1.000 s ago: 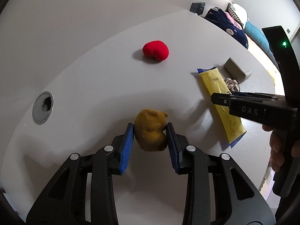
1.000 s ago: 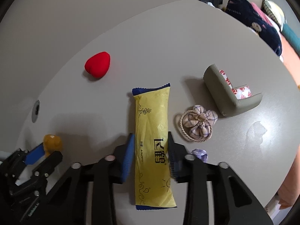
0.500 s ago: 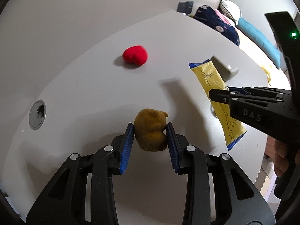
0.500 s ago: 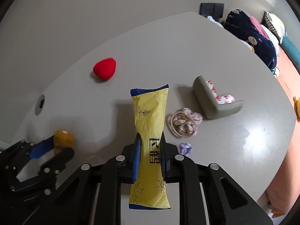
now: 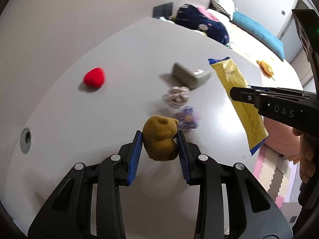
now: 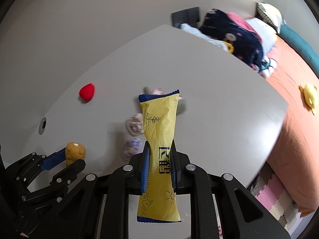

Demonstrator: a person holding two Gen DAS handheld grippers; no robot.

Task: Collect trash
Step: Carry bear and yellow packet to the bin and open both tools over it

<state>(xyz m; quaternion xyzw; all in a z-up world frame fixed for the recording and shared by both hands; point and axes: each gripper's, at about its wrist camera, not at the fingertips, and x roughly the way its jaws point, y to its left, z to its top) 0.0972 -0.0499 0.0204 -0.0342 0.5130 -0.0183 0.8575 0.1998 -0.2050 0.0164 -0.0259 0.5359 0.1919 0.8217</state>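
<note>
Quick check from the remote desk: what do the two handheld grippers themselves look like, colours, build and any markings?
Both are matte black plastic frames with triangular cut-outs and round silver pivot screws. The left gripper and right gripper each carry ribbed blue pads on their fingers. In the left wrist view, the right gripper's side shows white "DAS" lettering and a small green light on its upright handle part. A bare hand holds it; no cables show.

grey corner piece [image 6: 182, 104] mostly hidden behind wrapper [image 6: 159, 123], purple scrunchie [image 6: 132, 146] blurred
</note>
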